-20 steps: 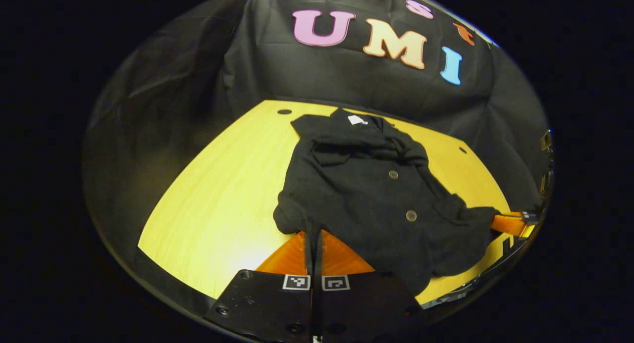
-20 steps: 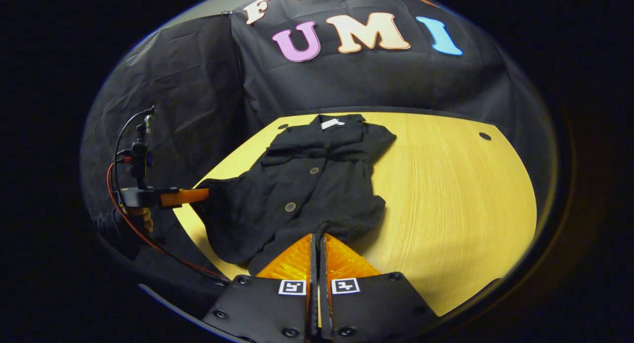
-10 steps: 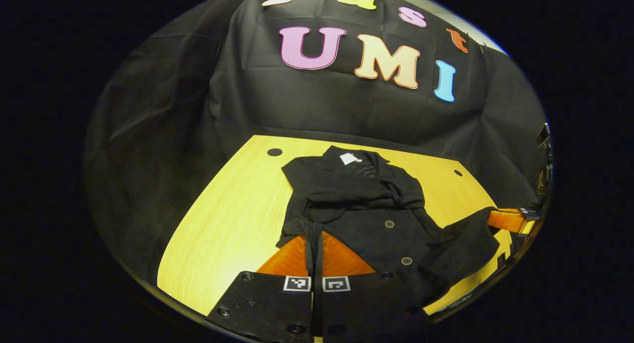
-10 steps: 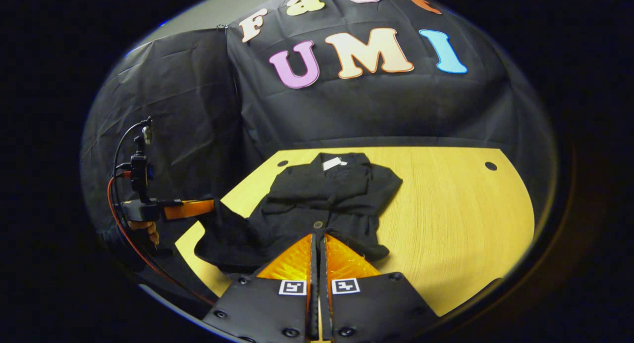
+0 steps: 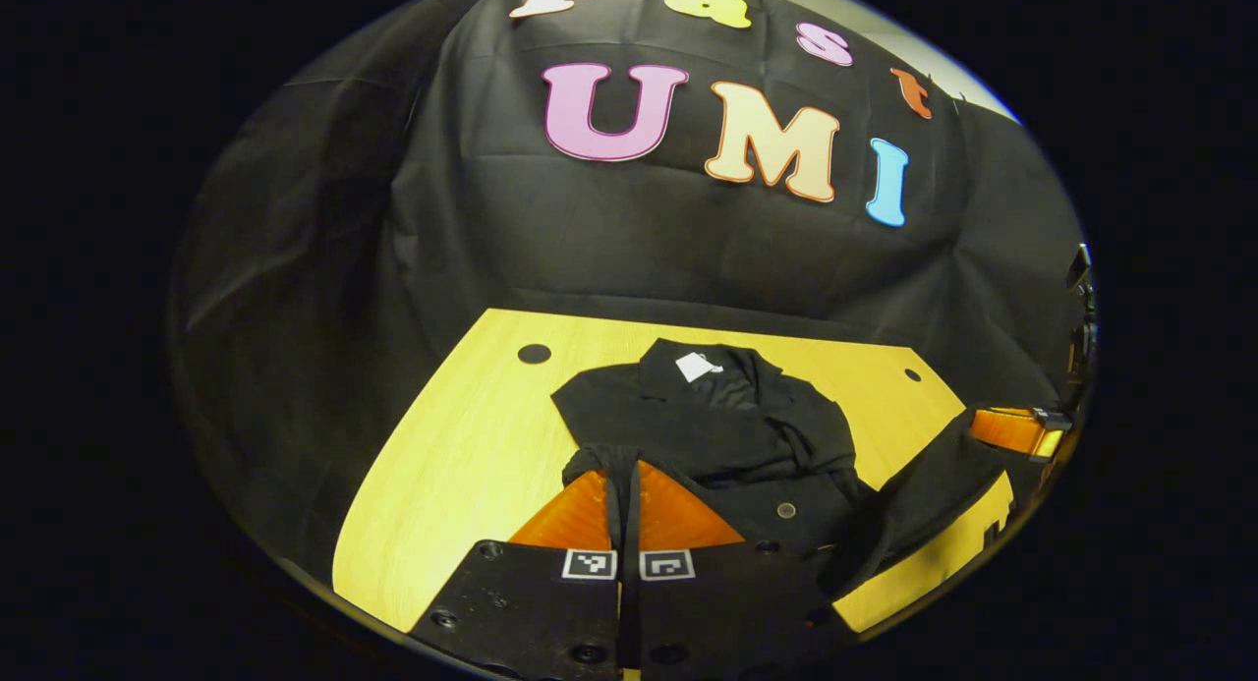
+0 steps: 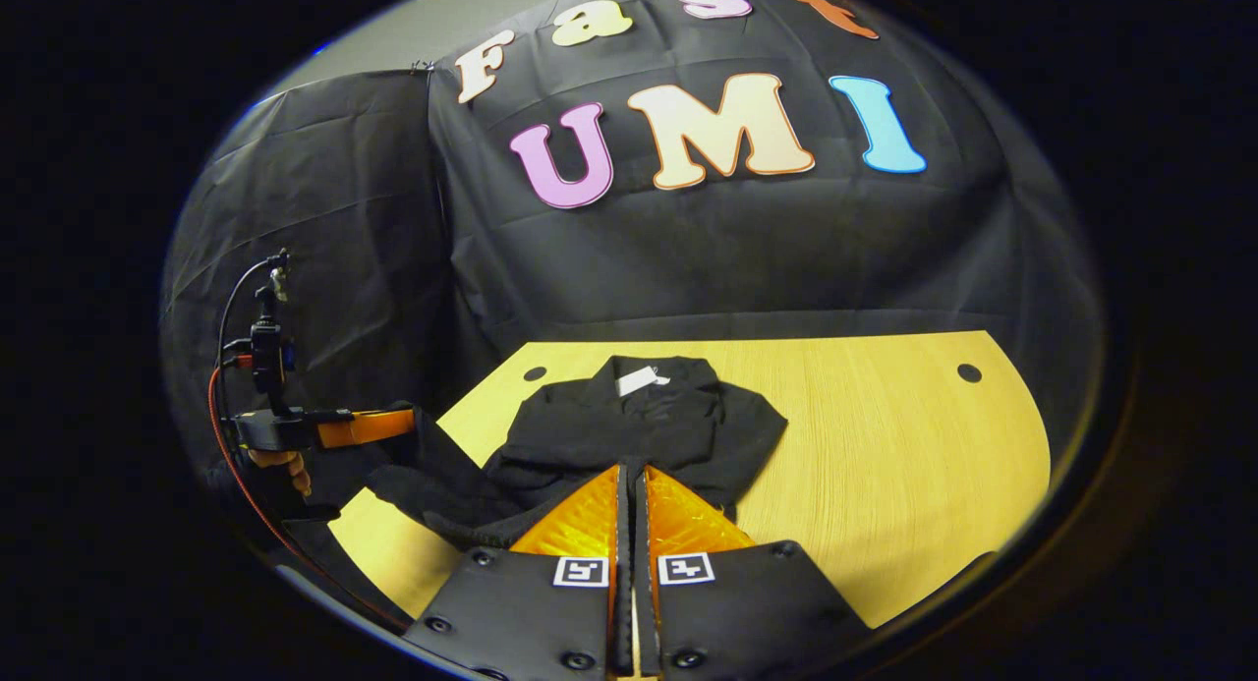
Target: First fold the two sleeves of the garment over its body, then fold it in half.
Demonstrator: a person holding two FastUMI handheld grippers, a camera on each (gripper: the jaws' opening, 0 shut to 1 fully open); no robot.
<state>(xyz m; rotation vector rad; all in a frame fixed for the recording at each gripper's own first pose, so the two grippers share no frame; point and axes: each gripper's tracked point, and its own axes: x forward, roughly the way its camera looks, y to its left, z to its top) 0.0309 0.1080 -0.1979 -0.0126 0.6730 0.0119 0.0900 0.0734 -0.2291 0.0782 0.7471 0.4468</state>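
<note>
Dark fabric is pinched in both of my claws; in the left gripper view, my left gripper (image 5: 623, 475) has its fingers pressed together on a corner of the garment's hem (image 5: 595, 457), with cloth bunched over the fingertips; in the right gripper view, my right gripper (image 6: 629, 480) is likewise closed on the opposite hem corner, the cloth draped across its tips.

Outward from the claws, the black garment (image 6: 639, 425) rests on the yellow wooden table (image 6: 885, 445); its collar, with a small white label (image 6: 637, 380), lies at the end farthest from the hem; both sleeves appear already crossed over the chest, just below the collar; a round button (image 5: 785, 510) shows on the front between hem and sleeves. The lifted hem sags between the two claws, and in the right gripper view the other gripper (image 6: 378, 426) and the hand holding it (image 6: 280, 462) sit off the hem's left corner.

I judge this to be the final fold, hem carried toward collar. Risks from here: uneven travel of the two claws would skew the fold; the slack middle could drop early and crease; dragging the cloth low could pull the sleeves out of place; a thin pinch could slip.
</note>
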